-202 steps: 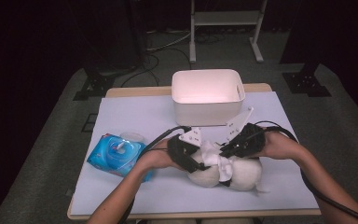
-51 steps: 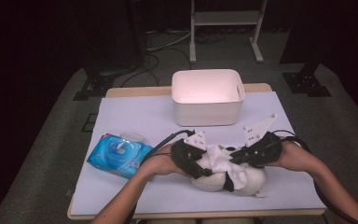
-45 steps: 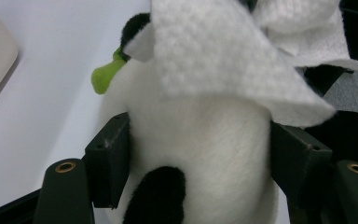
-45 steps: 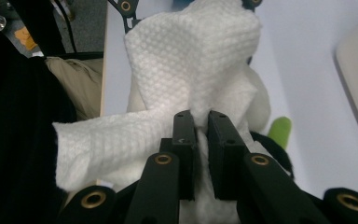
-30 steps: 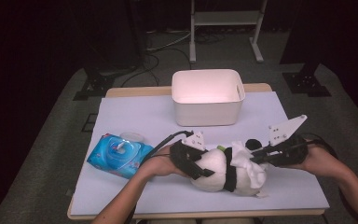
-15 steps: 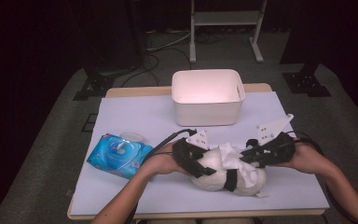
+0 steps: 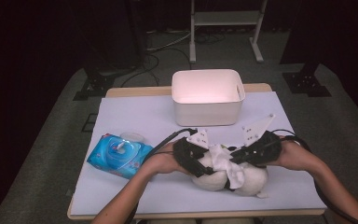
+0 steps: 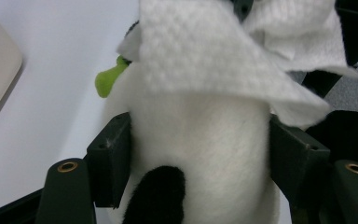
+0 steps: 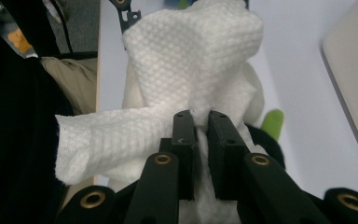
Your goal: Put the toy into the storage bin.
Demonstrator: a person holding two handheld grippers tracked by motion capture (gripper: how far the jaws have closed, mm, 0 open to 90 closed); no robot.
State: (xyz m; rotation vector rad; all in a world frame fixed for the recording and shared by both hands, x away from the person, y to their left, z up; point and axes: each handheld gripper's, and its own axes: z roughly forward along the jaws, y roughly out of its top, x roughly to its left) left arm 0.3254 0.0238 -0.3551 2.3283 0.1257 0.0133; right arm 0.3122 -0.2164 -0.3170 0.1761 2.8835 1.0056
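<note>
since a second ago right gripper [image 7: 235, 156] slid inward, pinching the white wipe [image 7: 226, 163] on the plush toy [image 7: 249, 179]; left gripper [image 7: 205, 169] clamps the toy's body.

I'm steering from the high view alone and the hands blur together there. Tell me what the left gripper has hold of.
Observer: The left gripper clamps the white plush toy between both pads.
Operator: Now report the right one.
Observer: The right gripper pinches a fold of the white wipe draped on the toy.
Operator: Describe any marking on the toy.
Observer: A black patch sits low on its body, and a green piece sticks out sideways.
</note>
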